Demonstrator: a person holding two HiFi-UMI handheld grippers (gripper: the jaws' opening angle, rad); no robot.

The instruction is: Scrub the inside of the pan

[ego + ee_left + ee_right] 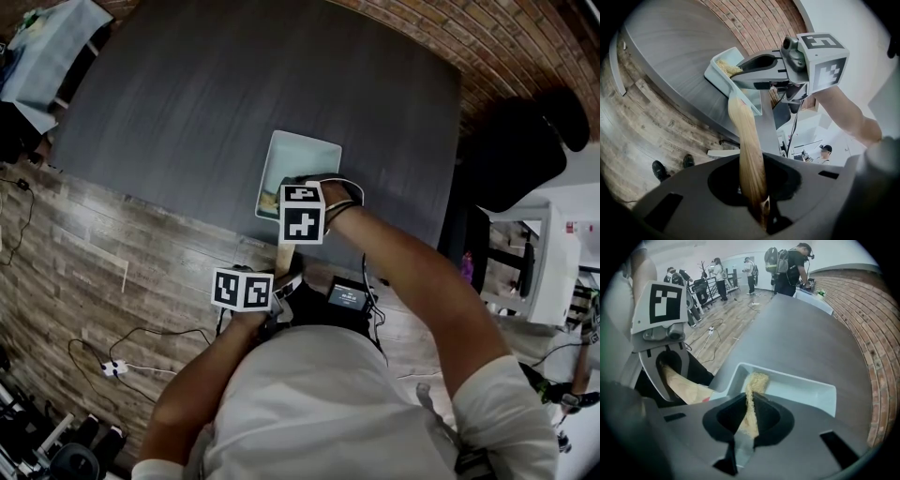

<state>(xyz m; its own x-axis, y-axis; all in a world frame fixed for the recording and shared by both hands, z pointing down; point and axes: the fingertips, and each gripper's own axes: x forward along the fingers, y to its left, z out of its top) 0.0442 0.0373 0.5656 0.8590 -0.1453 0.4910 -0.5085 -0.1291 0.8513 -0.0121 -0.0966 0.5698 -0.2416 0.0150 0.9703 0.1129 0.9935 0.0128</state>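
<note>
The pale rectangular pan [302,142] is sitting at the near edge of the dark grey table [206,103]. The left gripper [761,211] is clamping its wooden handle [745,140]. The right gripper [743,437] is pinching 1 yellow scouring pad [754,383], whose end is lying inside the pan.

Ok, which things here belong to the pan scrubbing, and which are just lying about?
In the job:
pan; wooden handle, clamped in the left gripper; scrub pad, clamped in the right gripper and reaching into the pan; grey table under the pan.

Lying about:
black chair; white adapter on the floor; small black device; people in the background.
</note>
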